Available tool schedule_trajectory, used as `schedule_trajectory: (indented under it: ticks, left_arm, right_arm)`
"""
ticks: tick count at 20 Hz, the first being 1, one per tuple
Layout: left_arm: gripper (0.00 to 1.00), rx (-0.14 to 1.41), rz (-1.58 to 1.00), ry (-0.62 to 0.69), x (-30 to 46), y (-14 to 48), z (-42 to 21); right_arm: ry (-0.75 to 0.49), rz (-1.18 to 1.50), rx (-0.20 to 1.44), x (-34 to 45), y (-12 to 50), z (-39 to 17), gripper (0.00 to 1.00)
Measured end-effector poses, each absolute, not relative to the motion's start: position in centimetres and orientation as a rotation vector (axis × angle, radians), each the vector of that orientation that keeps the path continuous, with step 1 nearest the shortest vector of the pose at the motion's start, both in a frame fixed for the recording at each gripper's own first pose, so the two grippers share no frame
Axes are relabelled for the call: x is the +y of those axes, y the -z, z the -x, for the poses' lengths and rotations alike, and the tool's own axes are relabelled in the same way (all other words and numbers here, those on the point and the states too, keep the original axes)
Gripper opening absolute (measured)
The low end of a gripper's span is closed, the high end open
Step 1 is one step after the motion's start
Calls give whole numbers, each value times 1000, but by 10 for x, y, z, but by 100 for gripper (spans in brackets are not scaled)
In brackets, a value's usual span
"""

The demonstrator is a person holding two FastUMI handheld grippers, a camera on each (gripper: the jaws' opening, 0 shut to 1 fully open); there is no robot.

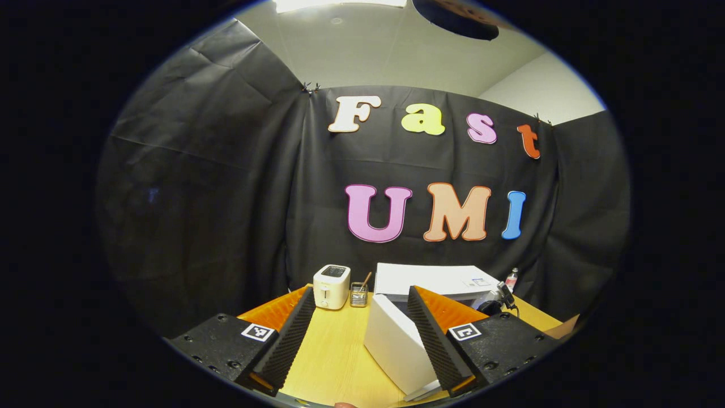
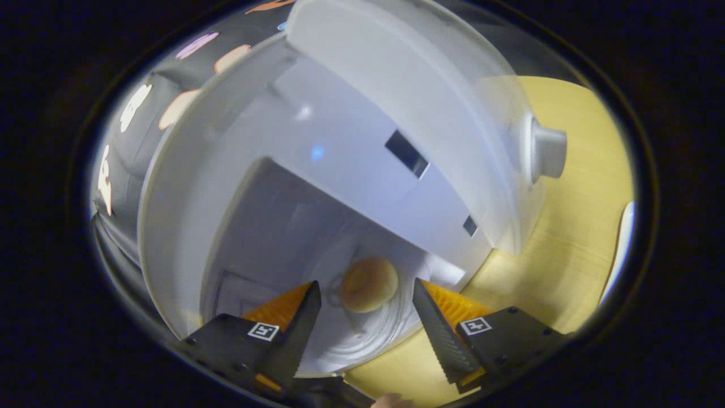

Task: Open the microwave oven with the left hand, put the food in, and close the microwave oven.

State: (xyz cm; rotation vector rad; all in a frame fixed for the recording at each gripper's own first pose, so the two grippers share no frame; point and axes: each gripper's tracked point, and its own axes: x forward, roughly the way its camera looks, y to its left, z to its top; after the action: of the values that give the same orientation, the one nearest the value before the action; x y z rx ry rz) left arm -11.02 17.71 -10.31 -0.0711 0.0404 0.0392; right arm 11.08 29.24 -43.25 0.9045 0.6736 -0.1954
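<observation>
One microwave oven (image 1: 436,280), one bun (image 2: 368,283), one toaster (image 1: 331,286), one small bottle (image 1: 512,279), and two grippers (image 1: 359,334) (image 2: 367,317).

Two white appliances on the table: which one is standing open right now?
The microwave, on the right: its door is swung out toward the left gripper. The small toaster to its left has no door.

microwave oven (image 1: 436,280): front and lower body hidden behind its open door (image 1: 396,345) and the left gripper's fingers (image 1: 430,334)
door bottom corner: cut off at the lower edge of the left gripper view
small bottle (image 1: 512,279): too small to tell contents
holder (image 1: 358,294): contents too small to identify
food (image 2: 368,283): blurred, kind unclear
white object (image 2: 620,249): cut off at the right edge of the right gripper view
</observation>
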Motion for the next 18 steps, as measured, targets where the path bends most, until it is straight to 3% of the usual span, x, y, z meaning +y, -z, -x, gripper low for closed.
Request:
schedule_trajectory:
  ticks: [1, 5, 7, 8, 18]
  left_arm:
    - [96, 43, 72, -33, 175, 104, 110]
    - [94, 45, 90, -5, 162, 106, 107]
    - [94, 44, 93, 9, 157, 107, 105]
    - [96, 44, 93, 16, 154, 107, 105]
    - [96, 72, 97, 49, 135, 122, 104]
  right_arm:
    - [189, -897, 665, 289, 429, -109, 99]
    - [164, -863, 640, 266, 413, -98, 100]
    - [151, -849, 627, 255, 404, -92, 99]
    - [142, -852, 633, 252, 401, -88, 90]
    - [39, -708, 556, 177, 327, -40, 90]
